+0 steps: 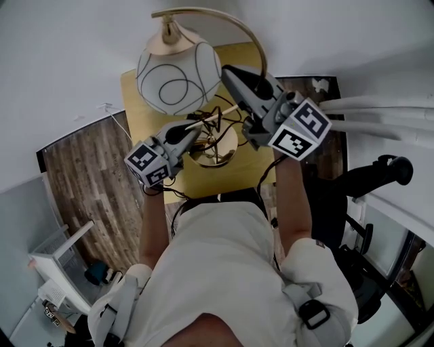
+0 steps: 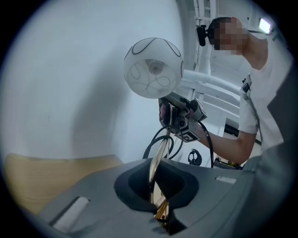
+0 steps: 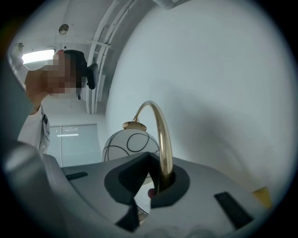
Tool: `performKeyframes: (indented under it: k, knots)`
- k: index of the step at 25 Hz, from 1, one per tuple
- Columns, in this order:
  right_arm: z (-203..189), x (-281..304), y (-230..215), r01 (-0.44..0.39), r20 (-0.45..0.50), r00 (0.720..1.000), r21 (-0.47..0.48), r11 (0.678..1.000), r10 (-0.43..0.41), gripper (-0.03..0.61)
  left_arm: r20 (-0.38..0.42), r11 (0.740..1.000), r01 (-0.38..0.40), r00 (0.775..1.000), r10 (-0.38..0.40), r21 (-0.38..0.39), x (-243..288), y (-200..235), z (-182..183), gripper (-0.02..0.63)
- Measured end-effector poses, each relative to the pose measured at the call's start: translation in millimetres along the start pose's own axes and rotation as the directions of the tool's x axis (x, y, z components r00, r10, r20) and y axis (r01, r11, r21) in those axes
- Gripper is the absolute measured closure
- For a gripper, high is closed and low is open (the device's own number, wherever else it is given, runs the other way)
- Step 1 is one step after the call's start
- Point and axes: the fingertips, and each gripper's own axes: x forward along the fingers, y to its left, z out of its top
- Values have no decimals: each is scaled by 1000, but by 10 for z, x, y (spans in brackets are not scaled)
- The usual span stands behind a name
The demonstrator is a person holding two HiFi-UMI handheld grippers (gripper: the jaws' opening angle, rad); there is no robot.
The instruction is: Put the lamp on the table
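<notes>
The lamp has a white globe shade point(image 1: 180, 74) with black curls, a curved brass arm point(image 1: 224, 17) and a brass base point(image 1: 215, 150). It hangs over the yellow table point(image 1: 139, 88); whether the base touches the top I cannot tell. My right gripper point(image 1: 234, 76) is shut on the brass arm point(image 3: 163, 135) high up, beside the shade point(image 3: 125, 145). My left gripper point(image 1: 195, 130) is shut on the lower stem point(image 2: 158, 160) just above the base. In the left gripper view the shade point(image 2: 152, 68) and the right gripper point(image 2: 182, 118) show above my left gripper point(image 2: 159, 188). My right gripper point(image 3: 156, 180) points slightly upward.
A black cord point(image 1: 227, 116) loops round the lamp's base. Dark wood floor point(image 1: 88, 176) lies left of the table, a white wall behind it. White rails point(image 1: 380, 112) and a black chair point(image 1: 376, 177) stand at the right. A white rack point(image 1: 57, 261) sits at the lower left.
</notes>
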Motion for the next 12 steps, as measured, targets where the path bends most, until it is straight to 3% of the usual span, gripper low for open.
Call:
performKeyframes:
  k: [12]
  knots:
    - [-319, 53, -512, 1, -3, 1000, 45, 999, -1, 578, -18, 1000, 18, 1000, -18, 5, 331, 537, -284, 612]
